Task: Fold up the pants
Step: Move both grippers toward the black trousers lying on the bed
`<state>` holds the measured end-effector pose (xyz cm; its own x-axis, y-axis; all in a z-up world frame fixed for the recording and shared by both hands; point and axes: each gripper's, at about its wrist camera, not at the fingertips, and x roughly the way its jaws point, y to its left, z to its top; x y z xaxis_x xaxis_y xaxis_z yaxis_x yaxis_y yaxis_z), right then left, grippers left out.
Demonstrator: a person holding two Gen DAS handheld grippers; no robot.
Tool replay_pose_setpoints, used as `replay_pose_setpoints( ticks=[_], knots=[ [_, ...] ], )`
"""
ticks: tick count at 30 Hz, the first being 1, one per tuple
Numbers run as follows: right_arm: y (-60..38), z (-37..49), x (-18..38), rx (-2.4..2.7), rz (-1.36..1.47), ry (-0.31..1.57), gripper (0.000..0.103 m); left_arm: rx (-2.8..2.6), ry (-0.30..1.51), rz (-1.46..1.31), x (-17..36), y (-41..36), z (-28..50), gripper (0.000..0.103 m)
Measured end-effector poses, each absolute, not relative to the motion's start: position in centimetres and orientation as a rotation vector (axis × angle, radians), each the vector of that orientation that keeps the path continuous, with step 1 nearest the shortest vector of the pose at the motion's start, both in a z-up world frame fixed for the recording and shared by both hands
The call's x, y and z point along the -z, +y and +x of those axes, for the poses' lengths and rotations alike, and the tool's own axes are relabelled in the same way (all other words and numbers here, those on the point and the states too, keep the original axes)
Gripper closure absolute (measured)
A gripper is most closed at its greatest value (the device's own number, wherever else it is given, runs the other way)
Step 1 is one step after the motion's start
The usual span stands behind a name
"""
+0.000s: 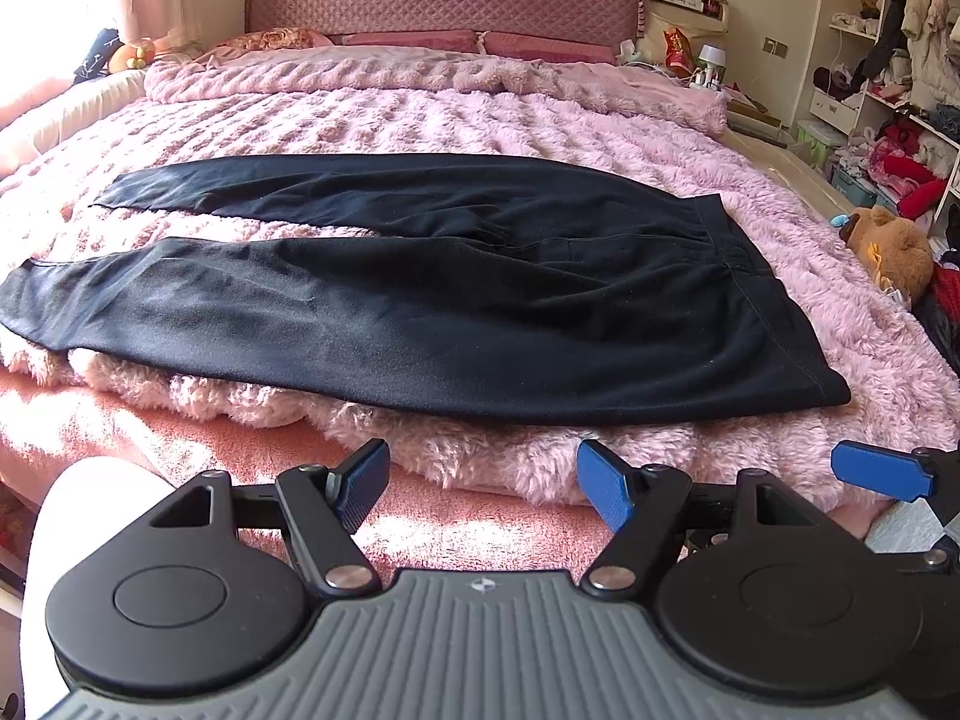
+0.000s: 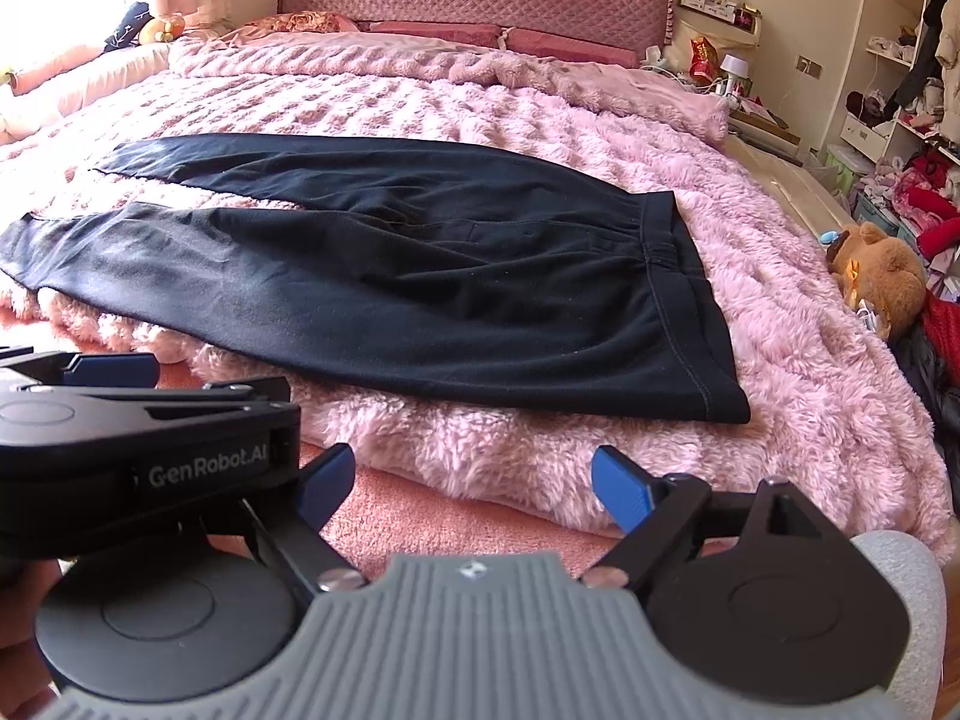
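Note:
Black pants [image 1: 420, 294] lie flat on a fluffy pink blanket [image 1: 420, 114] on the bed, waistband to the right, both legs running left, a gap between the legs. They also show in the right wrist view [image 2: 420, 294]. My left gripper [image 1: 483, 483] is open and empty, hovering near the bed's front edge, short of the pants. My right gripper [image 2: 474, 483] is open and empty, just right of the left one. The right gripper's blue finger [image 1: 882, 471] shows in the left wrist view. The left gripper's body [image 2: 144, 444] shows in the right wrist view.
A brown teddy bear [image 1: 888, 252] lies at the bed's right edge. Cluttered shelves with clothes [image 1: 888, 60] stand at the far right. A padded headboard [image 1: 444, 0] and pillows are at the back. A nightstand with bottles and a lamp [image 1: 708, 60] is beside the bed.

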<state>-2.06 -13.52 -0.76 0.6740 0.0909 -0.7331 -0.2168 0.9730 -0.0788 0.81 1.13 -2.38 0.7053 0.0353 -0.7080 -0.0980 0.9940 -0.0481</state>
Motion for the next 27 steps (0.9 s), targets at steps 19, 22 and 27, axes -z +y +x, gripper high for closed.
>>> replay_pose_setpoints(
  ticks=[19,22,27],
  knots=[
    [-13.65,-1.89,1.26,-0.18,-0.156,0.825,0.021,-0.083,0.813,-0.088,2.9,1.4,1.46,0.02],
    [-13.6,-1.78,1.4,-0.186,-0.145,0.835,0.021,-0.076,0.822,-0.094,3.0,1.33,1.47,0.02],
    [-13.45,-1.9,1.43,-0.19,-0.151,0.822,0.021,-0.092,0.8,-0.078,2.99,1.21,1.32,0.02]
  ],
)
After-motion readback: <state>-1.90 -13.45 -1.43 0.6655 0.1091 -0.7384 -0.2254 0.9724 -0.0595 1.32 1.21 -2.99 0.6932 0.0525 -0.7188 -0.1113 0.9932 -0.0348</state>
